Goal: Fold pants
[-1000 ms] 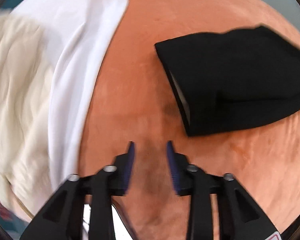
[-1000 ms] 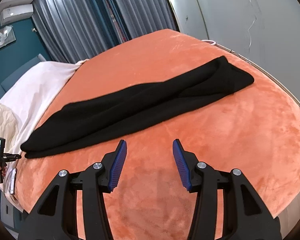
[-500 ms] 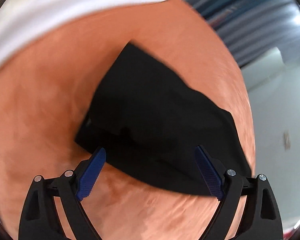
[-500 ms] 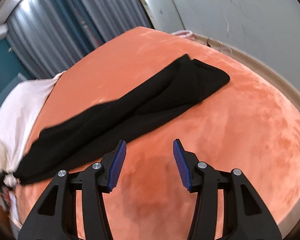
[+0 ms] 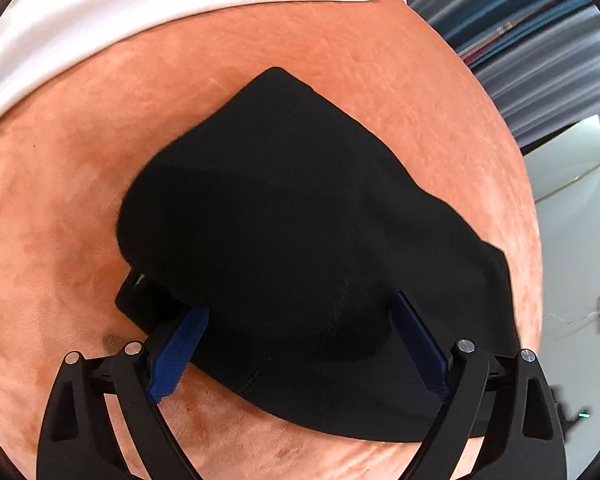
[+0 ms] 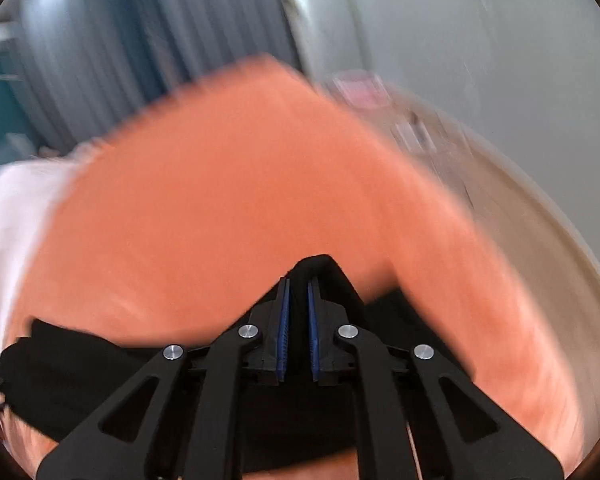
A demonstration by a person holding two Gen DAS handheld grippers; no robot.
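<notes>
The black pants [image 5: 292, 208] lie folded over on the orange bed cover [image 5: 60, 208]. In the left wrist view my left gripper [image 5: 300, 320] is wide open, its blue pads on either side of the near edge of the raised top layer. In the right wrist view my right gripper [image 6: 298, 304] is shut on a black end of the pants [image 6: 320, 266], lifted above the bed; more black cloth [image 6: 80, 360] trails to the left below it. The right view is blurred by motion.
A white sheet [image 5: 100, 12] covers the far side of the bed. Grey-blue curtains [image 6: 120, 40] and a pale wall [image 6: 480, 60] stand behind the bed. The bed's rounded edge [image 6: 540, 248] is at the right.
My right gripper has shut on the end of the pants and carried it up and over. My left gripper has opened wide and moved up to the folded cloth.
</notes>
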